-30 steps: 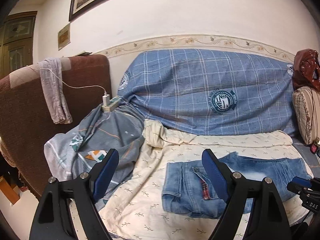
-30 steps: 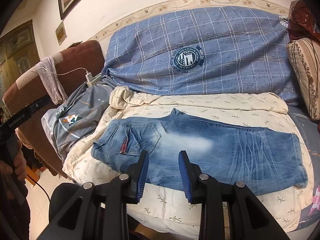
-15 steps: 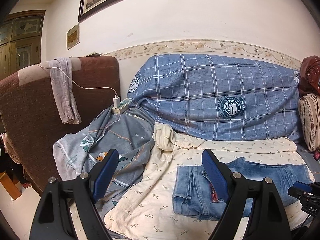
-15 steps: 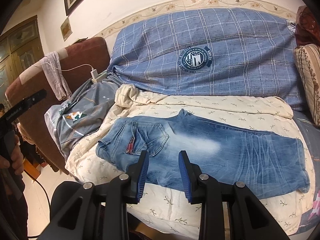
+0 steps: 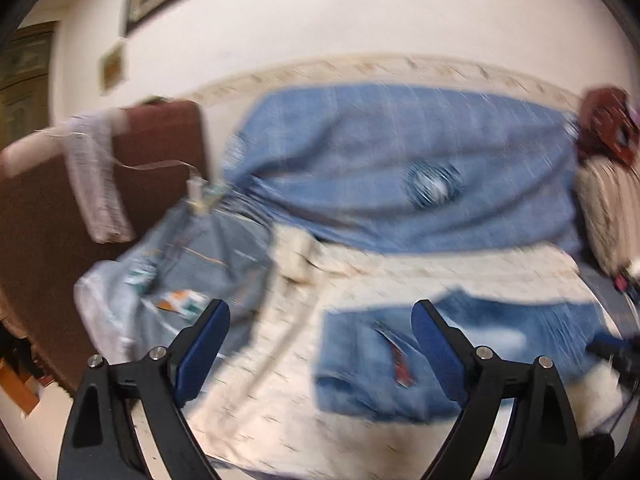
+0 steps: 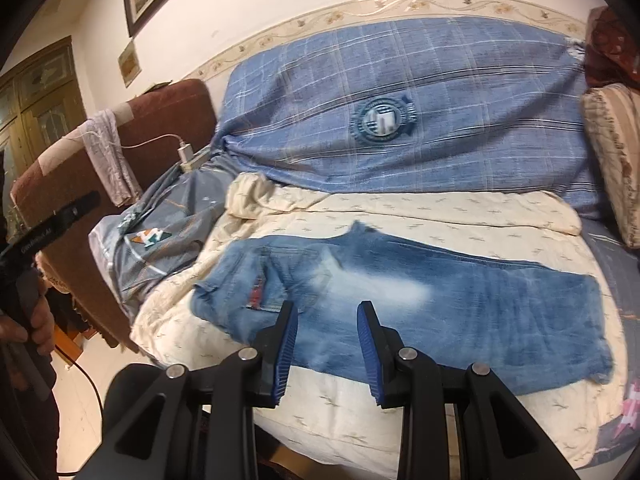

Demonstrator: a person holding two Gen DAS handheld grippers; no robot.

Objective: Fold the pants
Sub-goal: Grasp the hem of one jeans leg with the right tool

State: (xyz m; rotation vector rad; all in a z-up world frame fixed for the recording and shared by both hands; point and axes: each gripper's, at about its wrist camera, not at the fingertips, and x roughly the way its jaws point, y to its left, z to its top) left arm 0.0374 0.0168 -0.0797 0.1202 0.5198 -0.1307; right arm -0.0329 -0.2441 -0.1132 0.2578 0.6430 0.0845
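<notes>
Light blue jeans lie flat on a cream sheet, folded lengthwise, waist at the left and leg ends at the right. In the blurred left wrist view the jeans' waist lies just beyond my fingers. My left gripper is wide open and empty, above the sheet near the waist end. My right gripper is open and empty, above the front edge of the jeans near their middle. The left gripper's body shows at the left of the right wrist view.
A blue plaid cover drapes the sofa back. A grey printed blanket lies left of the sheet. A brown armchair with a cloth, a charger and a cable stands at the left. Cushions stand at the right.
Both grippers have shifted; the left wrist view is now motion-blurred and the jeans sit slightly nearer in it. The jeans have not moved. Both grippers stay open.
</notes>
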